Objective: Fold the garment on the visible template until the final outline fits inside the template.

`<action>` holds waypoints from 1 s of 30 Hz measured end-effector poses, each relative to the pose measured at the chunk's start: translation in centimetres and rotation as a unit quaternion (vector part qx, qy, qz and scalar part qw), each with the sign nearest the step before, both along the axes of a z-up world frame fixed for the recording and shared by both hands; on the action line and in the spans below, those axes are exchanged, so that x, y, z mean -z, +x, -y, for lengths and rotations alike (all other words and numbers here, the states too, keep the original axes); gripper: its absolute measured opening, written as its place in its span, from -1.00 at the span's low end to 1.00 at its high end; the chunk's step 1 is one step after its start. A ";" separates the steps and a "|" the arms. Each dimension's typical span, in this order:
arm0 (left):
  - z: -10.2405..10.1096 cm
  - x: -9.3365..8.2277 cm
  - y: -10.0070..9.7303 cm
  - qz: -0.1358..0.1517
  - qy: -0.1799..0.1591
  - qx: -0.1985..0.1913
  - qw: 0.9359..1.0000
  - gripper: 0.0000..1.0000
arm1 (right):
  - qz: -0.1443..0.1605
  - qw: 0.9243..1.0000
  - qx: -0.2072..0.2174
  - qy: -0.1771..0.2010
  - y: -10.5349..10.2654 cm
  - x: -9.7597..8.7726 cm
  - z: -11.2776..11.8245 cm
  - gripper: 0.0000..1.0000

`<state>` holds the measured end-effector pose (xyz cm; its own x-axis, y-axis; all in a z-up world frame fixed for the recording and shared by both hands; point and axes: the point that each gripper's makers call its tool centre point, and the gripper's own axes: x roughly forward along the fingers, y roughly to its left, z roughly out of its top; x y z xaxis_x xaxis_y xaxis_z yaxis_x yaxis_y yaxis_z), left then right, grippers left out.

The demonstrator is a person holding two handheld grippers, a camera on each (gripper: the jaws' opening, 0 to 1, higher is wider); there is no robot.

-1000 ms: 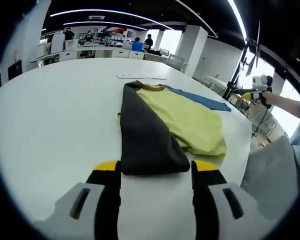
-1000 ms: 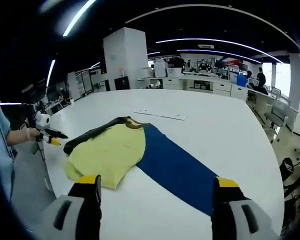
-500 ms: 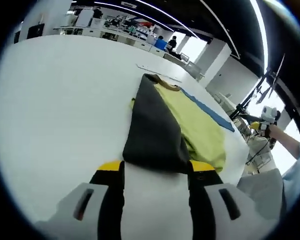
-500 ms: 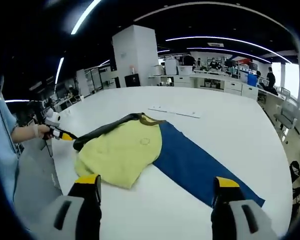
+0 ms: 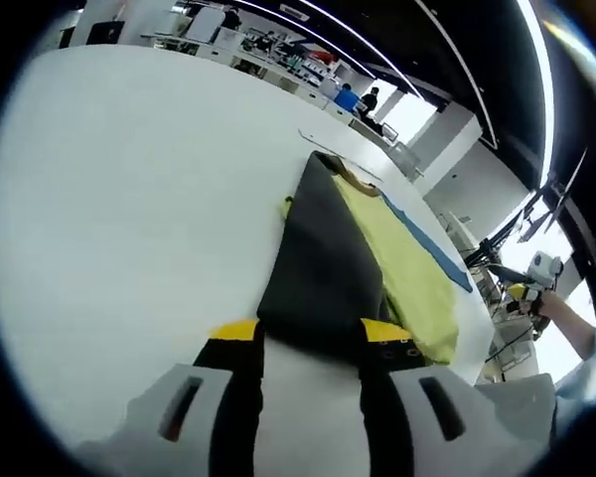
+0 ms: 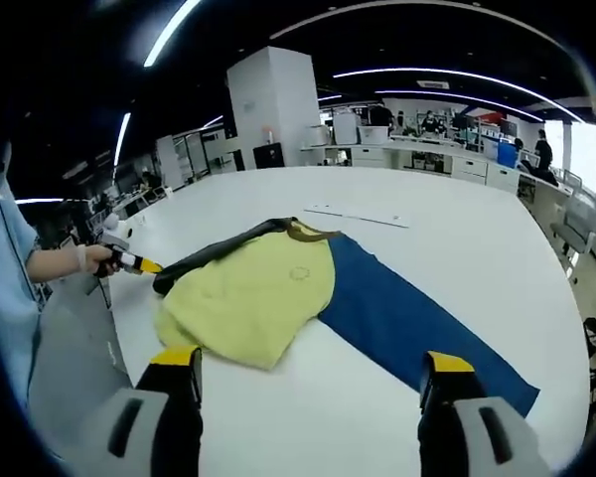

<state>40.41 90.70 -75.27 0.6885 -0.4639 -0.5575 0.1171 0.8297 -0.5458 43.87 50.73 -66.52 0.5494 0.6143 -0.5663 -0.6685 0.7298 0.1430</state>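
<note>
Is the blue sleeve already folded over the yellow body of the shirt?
No, the blue sleeve lies spread flat on the table, stretching away from the yellow body.

The garment [image 6: 278,298] lies flat on the white table [image 6: 447,248], a long-sleeved shirt with a pale yellow body, a brownish collar at its 12 o'clock end and sleeves in two colours. In the right gripper view the dark blue sleeve [image 6: 417,323] stretches out straight toward 4 o'clock, smooth and unfolded, while the dark grey sleeve [image 6: 219,253] runs off toward 9 o'clock. In the left gripper view the dark grey sleeve [image 5: 323,268] lies broad along the yellow body's [image 5: 402,268] left edge. The yellow hem is rumpled.
</note>
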 end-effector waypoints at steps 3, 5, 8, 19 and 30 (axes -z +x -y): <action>-0.2 0.1 0.2 -0.001 0.005 -0.003 1.000 -0.70 | -0.004 1.000 0.001 0.000 0.0 0.3 0.3 0.82; -0.3 0.0 0.2 0.000 0.004 -0.005 1.000 -0.83 | -0.005 1.000 0.002 0.000 0.0 0.4 0.4 0.82; -0.3 -0.3 0.4 0.005 0.002 -0.007 1.000 -1.00 | -0.007 1.000 0.003 0.001 0.0 0.4 0.5 0.81; 3.2 -7.2 2.9 0.083 0.008 0.058 0.995 -1.00 | -0.011 1.000 0.001 0.003 0.1 0.7 0.4 0.79; 10.4 -8.3 5.4 0.097 0.002 0.140 0.985 -1.00 | -0.009 1.000 0.003 0.009 -0.1 0.5 0.5 0.79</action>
